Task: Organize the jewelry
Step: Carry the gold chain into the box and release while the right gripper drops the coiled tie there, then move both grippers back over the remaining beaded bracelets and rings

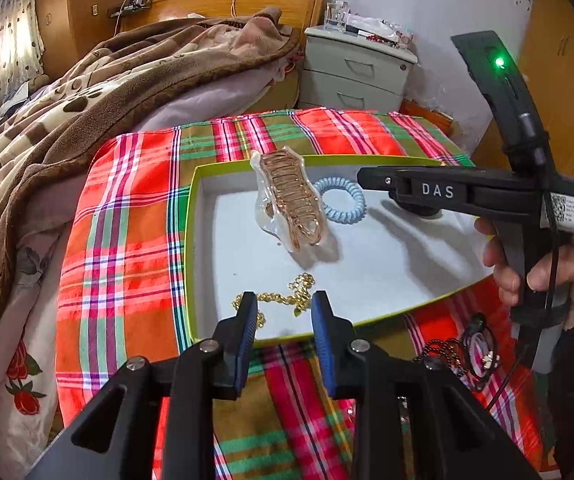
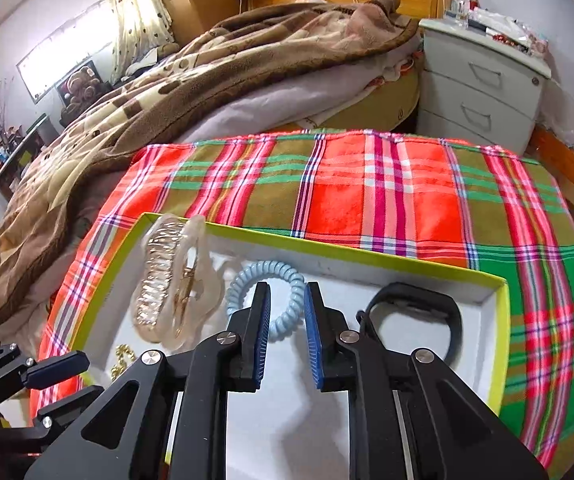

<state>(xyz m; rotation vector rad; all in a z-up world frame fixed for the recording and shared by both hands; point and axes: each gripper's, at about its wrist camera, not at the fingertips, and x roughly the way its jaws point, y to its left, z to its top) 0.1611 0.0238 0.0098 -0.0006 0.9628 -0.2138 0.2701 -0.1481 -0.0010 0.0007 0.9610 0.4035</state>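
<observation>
A shallow box with a lime-green rim (image 1: 194, 240) (image 2: 505, 320) lies on a plaid cloth. Inside are a rose-gold hair claw in clear wrap (image 1: 291, 204) (image 2: 167, 280), a light blue spiral hair tie (image 1: 343, 200) (image 2: 243, 280), a gold chain (image 1: 291, 298) (image 2: 121, 360) and a black band (image 2: 411, 312). My left gripper (image 1: 285, 300) is open and empty, just above the gold chain at the box's near edge. My right gripper (image 2: 285, 292) is open and empty over the box, between the hair tie and the black band; it also shows in the left wrist view (image 1: 371, 180).
Dark beaded and pink-white jewelry (image 1: 467, 356) lies on the plaid cloth (image 1: 127, 240) right of the box. A brown blanket (image 1: 87, 100) covers the bed to the left. A white nightstand (image 1: 355, 68) stands behind.
</observation>
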